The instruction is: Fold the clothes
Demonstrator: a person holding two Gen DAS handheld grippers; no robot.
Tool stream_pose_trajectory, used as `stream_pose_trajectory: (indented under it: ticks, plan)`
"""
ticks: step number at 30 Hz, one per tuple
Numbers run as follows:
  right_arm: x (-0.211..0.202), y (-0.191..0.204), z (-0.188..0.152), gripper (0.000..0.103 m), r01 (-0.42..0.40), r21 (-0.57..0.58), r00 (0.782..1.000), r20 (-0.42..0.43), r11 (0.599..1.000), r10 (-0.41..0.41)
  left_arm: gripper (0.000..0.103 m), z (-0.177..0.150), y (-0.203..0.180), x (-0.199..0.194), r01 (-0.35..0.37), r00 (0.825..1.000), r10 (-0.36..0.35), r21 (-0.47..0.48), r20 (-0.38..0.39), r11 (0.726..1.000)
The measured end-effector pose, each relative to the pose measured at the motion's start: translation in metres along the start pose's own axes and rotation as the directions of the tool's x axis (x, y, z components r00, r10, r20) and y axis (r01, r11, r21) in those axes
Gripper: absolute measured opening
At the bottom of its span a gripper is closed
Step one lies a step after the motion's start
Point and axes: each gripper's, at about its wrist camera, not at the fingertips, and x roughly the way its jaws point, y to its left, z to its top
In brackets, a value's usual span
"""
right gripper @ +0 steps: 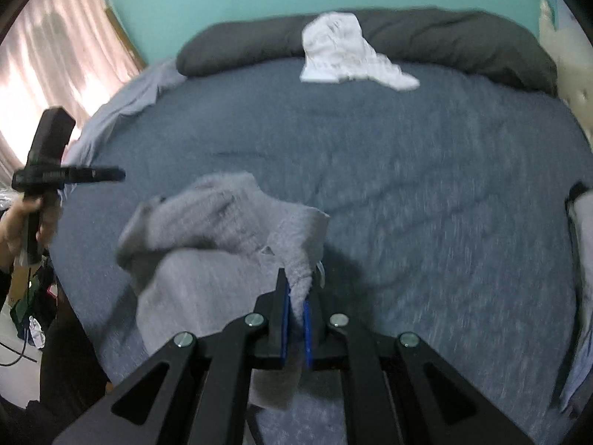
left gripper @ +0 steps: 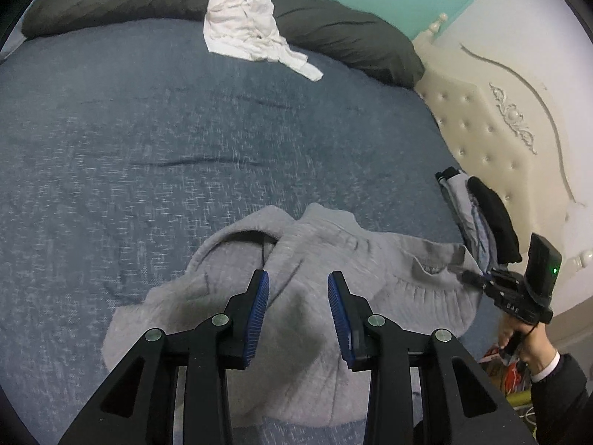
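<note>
A crumpled grey sweater (left gripper: 315, 244) lies on the near part of the blue bedspread (left gripper: 185, 129). My left gripper (left gripper: 296, 274) hovers just over it, open, with the blue pads apart and nothing pinched between them. My right gripper (right gripper: 296, 285) is shut on an edge of the grey sweater (right gripper: 207, 259), and cloth bunches up between its pads. In the left wrist view the right gripper (left gripper: 459, 276) shows at the sweater's right edge, held by a hand. The left gripper (right gripper: 111, 174) appears at the left of the right wrist view, above the cloth. A white garment (left gripper: 244, 26) lies far off against the dark pillow (left gripper: 111, 0).
A stack of folded clothes (left gripper: 478, 215) sits at the bed's right edge by the cream tufted headboard (left gripper: 500, 118). The teal wall runs behind the pillow (right gripper: 444, 33). Pink curtains (right gripper: 55, 55) hang at the left. Clutter lies on the floor beside the bed (right gripper: 29, 319).
</note>
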Motion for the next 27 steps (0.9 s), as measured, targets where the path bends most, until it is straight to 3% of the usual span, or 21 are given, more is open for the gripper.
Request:
stream_pose_trajectory:
  ticks: [11,22,24,25,26,27]
  plan:
    - [0.007,-0.018,-0.018,0.006,-0.079,0.060,0.997,0.017,0.995,0.078,0.049,0.040,-0.012,0.076,0.060,0.996,-0.058,0.020,-0.073,0.998]
    - [0.011,-0.020,-0.016,0.006,-0.129,0.051,0.991,0.025,0.990,0.128,0.048,0.041,-0.007,0.128,0.082,0.981,-0.076,0.027,-0.178,0.996]
    - [0.011,-0.021,-0.016,0.006,-0.131,0.053,0.991,0.028,0.990,0.130,0.035,0.038,-0.007,0.130,0.088,0.979,-0.080,0.036,-0.186,0.995]
    - [0.011,-0.021,-0.016,0.006,-0.130,0.056,0.991,0.030,0.990,0.129,0.014,0.037,-0.007,0.131,0.090,0.979,-0.080,0.041,-0.189,0.995]
    - [0.011,-0.022,-0.016,0.006,-0.131,0.059,0.991,0.031,0.990,0.129,0.005,0.035,-0.008,0.129,0.083,0.980,-0.072,0.055,-0.187,0.995]
    - [0.011,-0.022,-0.016,0.006,-0.132,0.063,0.991,0.032,0.989,0.131,0.005,0.034,-0.010,0.127,0.078,0.981,-0.064,0.067,-0.185,0.995]
